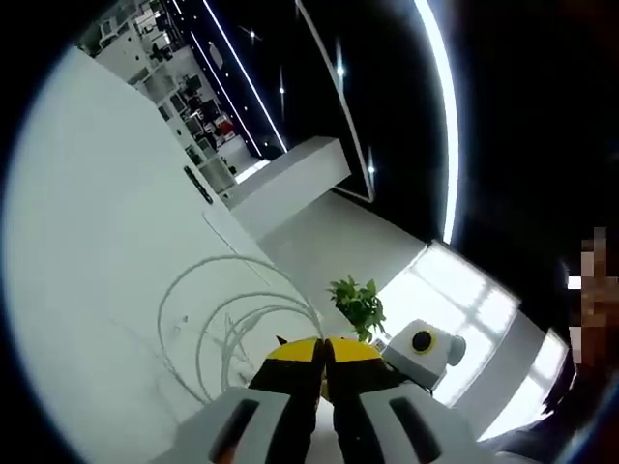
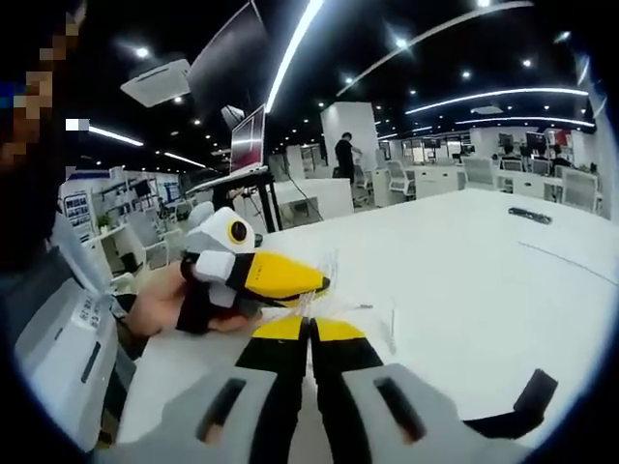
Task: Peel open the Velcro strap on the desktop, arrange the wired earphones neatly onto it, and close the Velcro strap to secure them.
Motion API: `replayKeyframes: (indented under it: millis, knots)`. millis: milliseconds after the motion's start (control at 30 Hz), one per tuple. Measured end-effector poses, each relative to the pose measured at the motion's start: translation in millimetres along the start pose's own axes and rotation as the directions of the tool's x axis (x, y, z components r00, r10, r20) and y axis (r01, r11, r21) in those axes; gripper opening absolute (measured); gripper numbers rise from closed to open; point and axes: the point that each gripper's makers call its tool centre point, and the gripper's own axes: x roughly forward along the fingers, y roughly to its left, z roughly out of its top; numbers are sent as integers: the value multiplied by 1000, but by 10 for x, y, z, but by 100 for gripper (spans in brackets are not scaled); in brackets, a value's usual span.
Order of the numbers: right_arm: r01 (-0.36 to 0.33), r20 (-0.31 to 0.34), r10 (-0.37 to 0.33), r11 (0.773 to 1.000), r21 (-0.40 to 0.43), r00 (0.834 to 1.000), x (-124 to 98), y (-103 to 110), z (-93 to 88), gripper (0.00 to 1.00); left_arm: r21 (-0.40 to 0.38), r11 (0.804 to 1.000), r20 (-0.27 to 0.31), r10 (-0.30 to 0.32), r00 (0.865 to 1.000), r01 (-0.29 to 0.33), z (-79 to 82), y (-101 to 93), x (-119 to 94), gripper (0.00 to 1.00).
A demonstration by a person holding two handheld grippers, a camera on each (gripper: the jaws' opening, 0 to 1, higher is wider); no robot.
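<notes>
Your left gripper [image 1: 324,350], yellow-tipped w/ grey body, has its jaws pressed together at bottom centre of the left gripper view. Looks like a strand of the thin white wired earphones [image 1: 227,314] runs into the tips, but it's too fine to be sure, so can't tell if you've really got hold of it. The cable lies in loose loops on the white desktop [image 1: 106,193], just up and left of those tips in that frame, coils stacked roughly over each other.

In the right gripper view your right gripper [image 2: 309,333] is also closed, tips touching, bottom centre. Whether it pinches cable there — can't tell; faint white strands [image 2: 334,266] show just above the tips. The left gripper [image 2: 261,274] comes in from the left of that frame, held by a hand [image 2: 160,300], its yellow beak pointing right, nearly meeting the right tips. So both sets of tips sit almost together at the same spot on the cable.

A black Velcro strap candidate [image 2: 530,215] lies upper right of the right view, well apart from both grippers; too small to confirm. A dark piece [image 2: 522,406] at lower right is closer, unclear what.

My read: the coil's bulk lies on the left gripper's side, the strap off toward the right one. The bundle must travel that way.
</notes>
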Motion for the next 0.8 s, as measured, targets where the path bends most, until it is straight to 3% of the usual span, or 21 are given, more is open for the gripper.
replayKeyframes:
  millis: [133,333,800]
  knots:
    - [-1,12,0,999,32,1000,-17,-26,10,6,22,1000,23,16,1000,-16,78,21,-26,5]
    - [53,14,-54,996,67,998,-58,-185,5,6,25,1000,26,18,1000,-18,62,22,-30,5]
    - [161,-61,-154,978,130,986,31,-541,-233,11,66,998,18,-20,1000,19,73,-71,-40,5]
